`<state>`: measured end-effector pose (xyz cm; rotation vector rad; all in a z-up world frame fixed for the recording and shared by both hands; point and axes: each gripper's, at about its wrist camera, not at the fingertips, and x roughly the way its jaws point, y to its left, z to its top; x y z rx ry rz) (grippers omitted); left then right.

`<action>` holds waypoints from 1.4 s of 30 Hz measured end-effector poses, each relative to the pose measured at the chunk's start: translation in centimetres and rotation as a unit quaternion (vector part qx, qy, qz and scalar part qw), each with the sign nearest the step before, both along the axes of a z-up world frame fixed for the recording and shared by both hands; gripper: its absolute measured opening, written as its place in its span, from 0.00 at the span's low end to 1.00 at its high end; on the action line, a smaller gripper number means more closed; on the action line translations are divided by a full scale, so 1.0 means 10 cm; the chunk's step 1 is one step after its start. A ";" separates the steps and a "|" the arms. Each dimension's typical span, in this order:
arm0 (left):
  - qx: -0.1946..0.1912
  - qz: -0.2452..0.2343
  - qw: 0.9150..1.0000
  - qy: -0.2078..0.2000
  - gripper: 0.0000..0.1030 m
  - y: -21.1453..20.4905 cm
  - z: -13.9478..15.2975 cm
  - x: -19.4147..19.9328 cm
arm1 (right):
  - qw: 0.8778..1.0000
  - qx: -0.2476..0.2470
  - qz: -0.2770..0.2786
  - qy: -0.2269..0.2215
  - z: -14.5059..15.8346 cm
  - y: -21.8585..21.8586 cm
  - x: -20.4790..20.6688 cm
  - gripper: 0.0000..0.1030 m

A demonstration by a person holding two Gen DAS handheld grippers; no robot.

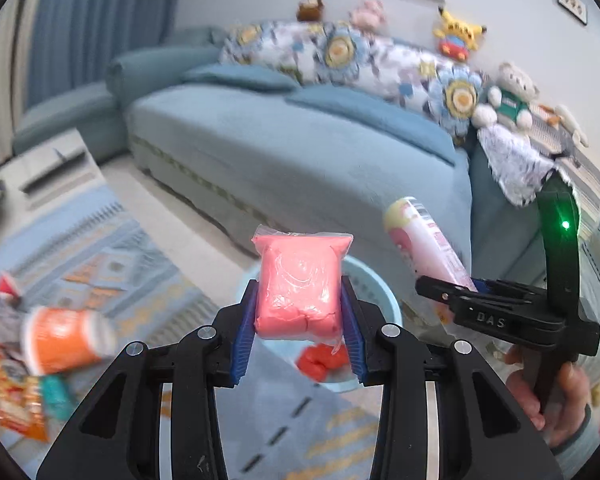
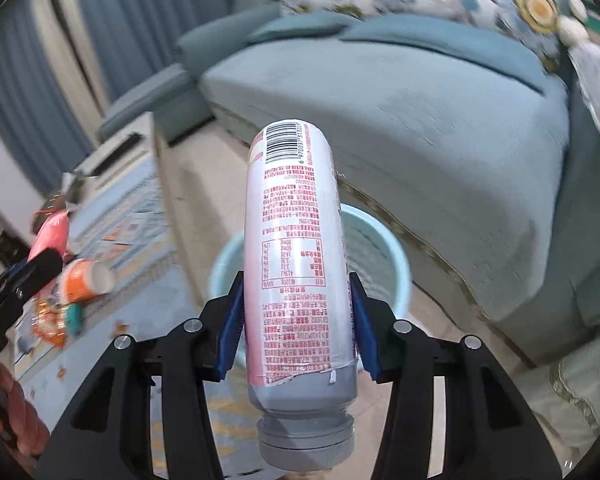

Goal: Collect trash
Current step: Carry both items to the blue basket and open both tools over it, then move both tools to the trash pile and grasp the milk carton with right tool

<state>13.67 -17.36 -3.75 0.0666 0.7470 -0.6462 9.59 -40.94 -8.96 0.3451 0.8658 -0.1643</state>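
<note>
Pink packet [image 1: 300, 284] between left fingers [image 1: 246, 332], bottle [image 2: 296, 256] between right fingers [image 2: 232, 328]

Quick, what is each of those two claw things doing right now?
Left gripper: closed on a pink soft packet in clear plastic wrap.
Right gripper: closed on a pink-and-white plastic bottle with a grey cap.

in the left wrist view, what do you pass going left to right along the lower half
orange snack wrapper → orange cup lying on its side → pink packet in the left gripper → pink bottle → right gripper → hand
</note>
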 end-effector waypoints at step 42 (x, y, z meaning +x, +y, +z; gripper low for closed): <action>0.003 0.169 0.986 -0.012 0.66 1.76 -0.08 0.03 | 0.979 -0.068 0.177 -0.076 0.20 1.68 0.20 0.48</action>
